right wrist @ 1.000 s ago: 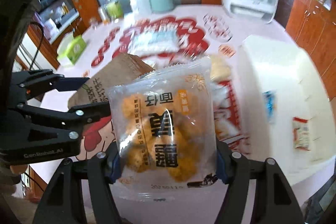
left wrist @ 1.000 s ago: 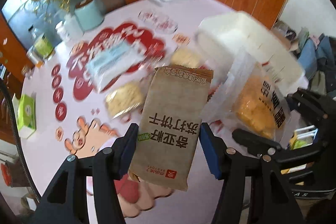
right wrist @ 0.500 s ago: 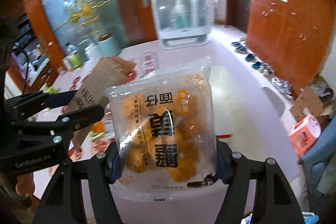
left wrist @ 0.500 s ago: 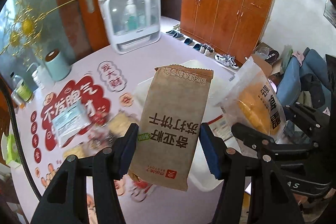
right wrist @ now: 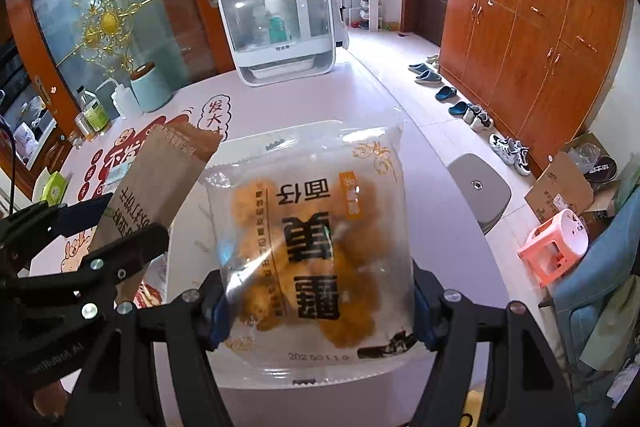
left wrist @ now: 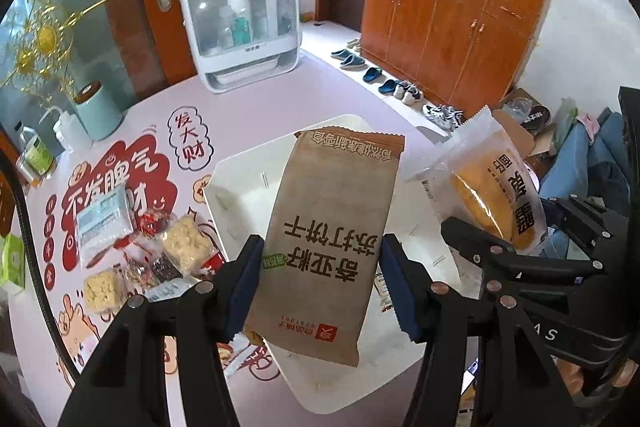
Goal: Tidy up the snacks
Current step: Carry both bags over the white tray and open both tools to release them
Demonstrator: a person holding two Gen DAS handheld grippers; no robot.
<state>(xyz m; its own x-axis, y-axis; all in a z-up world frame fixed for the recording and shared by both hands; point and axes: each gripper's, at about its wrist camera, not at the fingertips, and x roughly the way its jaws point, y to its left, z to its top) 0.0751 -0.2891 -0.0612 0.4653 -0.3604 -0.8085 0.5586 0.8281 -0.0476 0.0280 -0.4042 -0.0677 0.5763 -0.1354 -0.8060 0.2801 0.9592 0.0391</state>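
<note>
Left wrist view is showing two square rice cakes [left wrist: 102, 289] and one blue-white packet [left wrist: 105, 223] lying on the pink bench [left wrist: 328, 83], left of one white tray [left wrist: 240, 179]. The left gripper [left wrist: 320, 283] is grasping one brown cracker packet [left wrist: 332, 239] above that tray; the right gripper [right wrist: 316, 303] is clenching one clear bag of golden puffs [right wrist: 312, 247]. Wooden cupboards [left wrist: 460, 27] and shoes are lining the floor.

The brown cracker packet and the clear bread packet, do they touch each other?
Apart. The left wrist view shows the white bin through a gap between the brown cracker packet and the clear bread packet.
</note>
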